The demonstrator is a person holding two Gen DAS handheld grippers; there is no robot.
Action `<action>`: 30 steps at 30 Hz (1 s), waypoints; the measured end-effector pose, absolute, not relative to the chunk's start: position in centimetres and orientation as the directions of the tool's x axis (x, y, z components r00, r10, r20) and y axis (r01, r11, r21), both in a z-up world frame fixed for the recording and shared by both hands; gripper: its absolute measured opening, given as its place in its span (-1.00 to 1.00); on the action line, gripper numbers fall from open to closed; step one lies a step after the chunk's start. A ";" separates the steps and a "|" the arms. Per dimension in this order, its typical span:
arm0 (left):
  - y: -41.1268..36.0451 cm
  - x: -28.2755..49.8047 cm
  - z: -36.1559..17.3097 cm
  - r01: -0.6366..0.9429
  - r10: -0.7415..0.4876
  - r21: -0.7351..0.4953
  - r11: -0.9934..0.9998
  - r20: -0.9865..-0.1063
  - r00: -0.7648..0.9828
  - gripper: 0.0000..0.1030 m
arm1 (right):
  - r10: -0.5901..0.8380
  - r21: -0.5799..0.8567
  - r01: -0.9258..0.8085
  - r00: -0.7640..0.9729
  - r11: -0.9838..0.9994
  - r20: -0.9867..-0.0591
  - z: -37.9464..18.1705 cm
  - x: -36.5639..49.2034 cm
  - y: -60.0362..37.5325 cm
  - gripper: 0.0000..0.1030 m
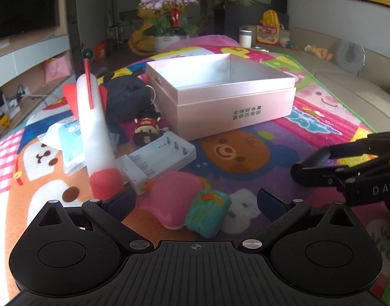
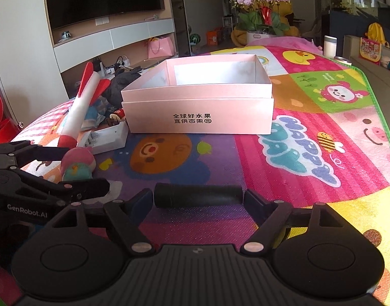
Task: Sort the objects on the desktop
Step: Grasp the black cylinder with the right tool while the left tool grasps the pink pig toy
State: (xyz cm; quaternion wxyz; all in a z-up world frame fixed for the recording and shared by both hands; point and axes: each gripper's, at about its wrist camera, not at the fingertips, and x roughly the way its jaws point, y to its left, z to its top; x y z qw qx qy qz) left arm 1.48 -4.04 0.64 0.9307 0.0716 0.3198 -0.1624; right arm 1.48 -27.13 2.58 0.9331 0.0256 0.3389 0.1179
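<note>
An open pink box stands on the colourful play mat; it also shows in the right wrist view and looks empty. My left gripper is open around a pink and teal squishy toy, not touching it. My right gripper holds a black cylinder crosswise between its fingers, low over the mat; it shows in the left wrist view too. A foam rocket, a white battery holder, a small figurine and a dark plush lie left of the box.
A blue wipes pack lies beside the rocket. A flower pot and a white canister stand beyond the mat's far end. A sofa runs along the right. The mat's green edge is at right.
</note>
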 end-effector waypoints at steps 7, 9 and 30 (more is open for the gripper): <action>-3.8 1.1 0.6 0.300 -0.170 0.108 0.948 -0.624 0.763 1.00 | 0.249 0.141 -0.207 0.741 0.968 -0.624 2.5 1.5 -27.1 0.64; -3.3 1.0 0.6 0.283 -0.141 0.135 0.950 -0.624 0.769 1.00 | 0.248 0.140 -0.206 0.741 0.968 -0.624 2.5 1.5 -27.2 0.64; -1.6 3.7 0.9 0.048 -0.045 -0.014 0.999 -0.660 0.750 0.30 | 0.209 0.099 -0.190 0.752 0.977 -0.625 2.5 1.3 -26.7 0.72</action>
